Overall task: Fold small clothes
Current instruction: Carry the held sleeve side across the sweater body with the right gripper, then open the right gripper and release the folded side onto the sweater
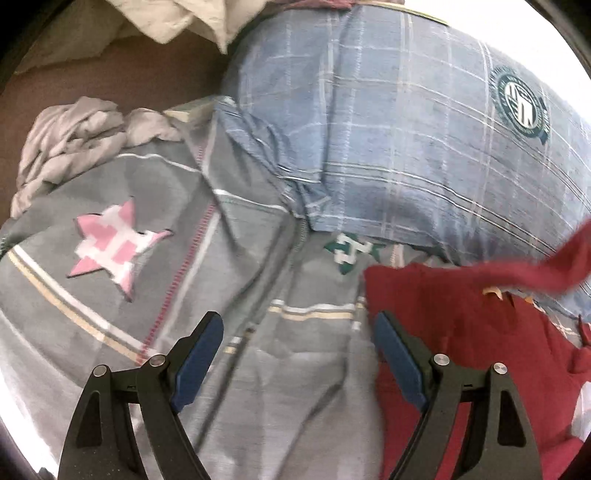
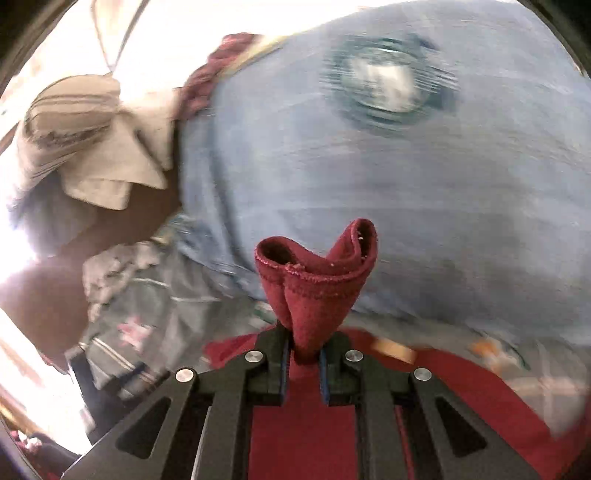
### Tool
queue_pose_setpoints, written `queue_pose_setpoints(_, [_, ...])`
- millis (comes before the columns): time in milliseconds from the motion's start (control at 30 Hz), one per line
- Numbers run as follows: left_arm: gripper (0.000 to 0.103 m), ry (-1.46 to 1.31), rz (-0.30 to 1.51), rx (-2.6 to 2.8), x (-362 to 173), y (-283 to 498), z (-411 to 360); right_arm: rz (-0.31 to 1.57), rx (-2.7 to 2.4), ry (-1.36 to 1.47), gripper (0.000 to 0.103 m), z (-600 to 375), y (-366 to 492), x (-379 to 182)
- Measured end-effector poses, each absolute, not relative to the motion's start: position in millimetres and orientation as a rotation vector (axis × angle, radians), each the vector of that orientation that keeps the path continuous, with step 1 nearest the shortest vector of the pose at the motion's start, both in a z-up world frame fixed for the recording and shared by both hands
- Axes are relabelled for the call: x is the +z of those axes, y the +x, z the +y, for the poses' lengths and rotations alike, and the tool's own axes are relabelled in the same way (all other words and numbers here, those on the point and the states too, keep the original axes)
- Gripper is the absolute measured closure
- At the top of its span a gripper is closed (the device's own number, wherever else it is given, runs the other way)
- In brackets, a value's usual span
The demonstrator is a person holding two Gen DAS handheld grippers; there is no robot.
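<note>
Grey patterned bedding [image 1: 258, 369] covers the surface under both tools, with a blue plaid pillow [image 1: 388, 129] lying along its far side and brown ground beyond on the left; the left wrist view is sharp enough to count the prints, namely one pink-and-white star [image 1: 116, 245] on the grey sheet, one green-and-white star [image 1: 351, 253] partly tucked under the pillow's edge, and one round green crest [image 1: 521, 105] on the pillow; the right wrist view shows that crest [image 2: 388, 85] only as a smear, and the plaid lines are lost to blur; the left gripper [image 1: 297, 349] hangs spread wide over the grey sheet, its two blue pads well apart and holding nothing; the dark red garment [image 1: 461, 350] lies on the bedding just beside its right finger, one strip of it rising toward the right edge; only the right wrist view shows why, for there the right gripper [image 2: 304, 363] is clamped on a bunched fold of the dark red garment [image 2: 314, 269], whose hemmed edge curls up above the fingertips; two pale crumpled cloths lie at the left, one grey-white [image 1: 70, 144] and one cream [image 1: 177, 20].
</note>
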State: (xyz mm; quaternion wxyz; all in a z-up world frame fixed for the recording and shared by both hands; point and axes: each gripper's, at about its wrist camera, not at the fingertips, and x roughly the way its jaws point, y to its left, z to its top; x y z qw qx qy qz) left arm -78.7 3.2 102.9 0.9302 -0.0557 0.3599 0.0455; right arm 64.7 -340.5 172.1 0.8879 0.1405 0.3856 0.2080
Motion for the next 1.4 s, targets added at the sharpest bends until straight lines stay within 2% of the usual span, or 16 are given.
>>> queue_pose_setpoints(100, [0.018,-0.091,0.745,0.076,99,-71,-11,0.898,0.323,0.284,0.09,-386,49,131])
queue_pose_setpoints(167, [0.018,-0.078,0.75,0.059,95,-66,-21,0.972,0.269,0.27,0.084,-405,41,100])
queue_pose_setpoints(233, [0.018,-0.054,0.778,0.052,84,-59,-31,1.065,0.162,0.251,0.064,-423,34,67])
queue_pose_setpoints(267, [0.018,-0.044,0.793,0.048,80,-54,-34,1.081,0.139,0.267,0.049,-430,30,60])
queue_pose_setpoints(467, [0.018,0.083,0.841,0.023,56,-37,-67,1.009,0.108,0.497,0.049,-488,11,58])
queue_pose_setpoints(667, [0.018,0.126,0.882,0.031,34,-24,-79,0.987,0.094,0.305,0.045,-461,28,60])
queue_pose_setpoints(733, [0.017,0.112,0.882,0.031,33,-22,-77,1.014,0.104,0.219,0.051,-450,37,49])
queue_pose_setpoints(767, [0.017,0.101,0.882,0.029,33,-21,-75,1.036,0.118,0.175,0.059,-443,41,42])
queue_pose_setpoints(800, [0.016,0.087,0.884,0.028,31,-20,-73,1.062,0.112,0.116,0.078,-436,45,35])
queue_pose_setpoints(867, [0.013,0.049,0.896,0.03,27,-17,-67,1.08,0.111,0.034,0.102,-426,47,28])
queue_pose_setpoints(967, [0.01,-0.029,0.915,0.035,25,-13,-55,1.054,0.1,0.015,0.101,-421,49,33])
queue_pose_setpoints(1000, [0.011,-0.049,0.92,0.036,24,-12,-53,1.026,0.09,0.034,0.094,-420,49,39])
queue_pose_setpoints(1067, [0.011,-0.04,0.915,0.047,25,-10,-51,0.972,0.153,0.118,0.091,-415,50,51])
queue_pose_setpoints(1133, [0.011,-0.026,0.913,0.056,26,-10,-50,0.956,0.315,0.175,0.069,-391,59,58])
queue_pose_setpoints(1167, [0.011,-0.025,0.916,0.057,27,-10,-50,0.958,0.367,0.161,0.053,-375,64,59])
queue_pose_setpoints(1400, [0.011,-0.024,0.927,0.096,34,-9,-39,0.973,0.659,0.075,0.05,-256,109,50])
